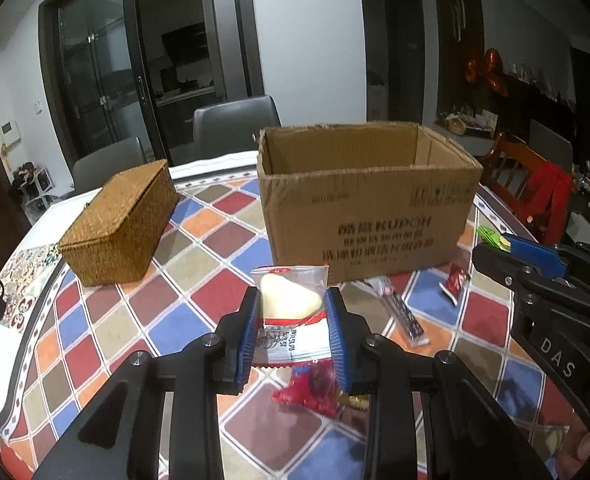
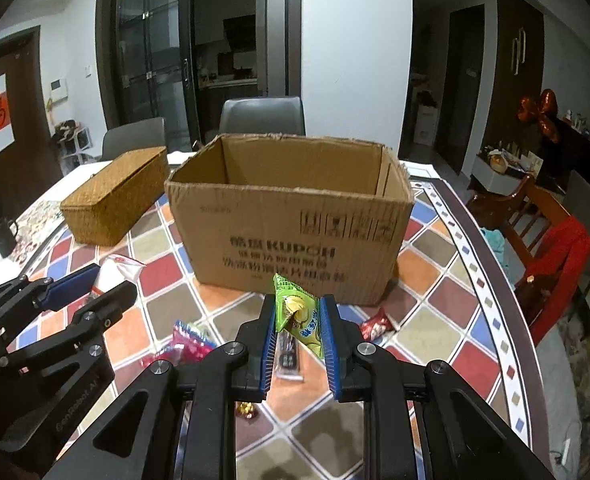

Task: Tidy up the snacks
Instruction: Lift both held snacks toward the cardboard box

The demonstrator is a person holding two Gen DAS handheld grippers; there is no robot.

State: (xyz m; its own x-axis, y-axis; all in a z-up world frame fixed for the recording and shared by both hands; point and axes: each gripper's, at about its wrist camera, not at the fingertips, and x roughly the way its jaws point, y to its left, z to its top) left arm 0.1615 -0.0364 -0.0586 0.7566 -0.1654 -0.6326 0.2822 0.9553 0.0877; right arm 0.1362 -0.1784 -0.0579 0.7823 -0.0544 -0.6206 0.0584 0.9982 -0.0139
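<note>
where "kupoh" marks the cardboard box (image 2: 291, 232), "das" marks the right claw (image 1: 495, 244).

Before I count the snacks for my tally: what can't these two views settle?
- Floor of the cardboard box: both views, hidden by its front wall, so any contents are unknown.
- Inside the wicker basket: lid shut.
- Red packet: left wrist view, partly behind the left hand-held gripper and its white packet.
- Dark bar wrapper: right wrist view, partly behind the green packet.
</note>
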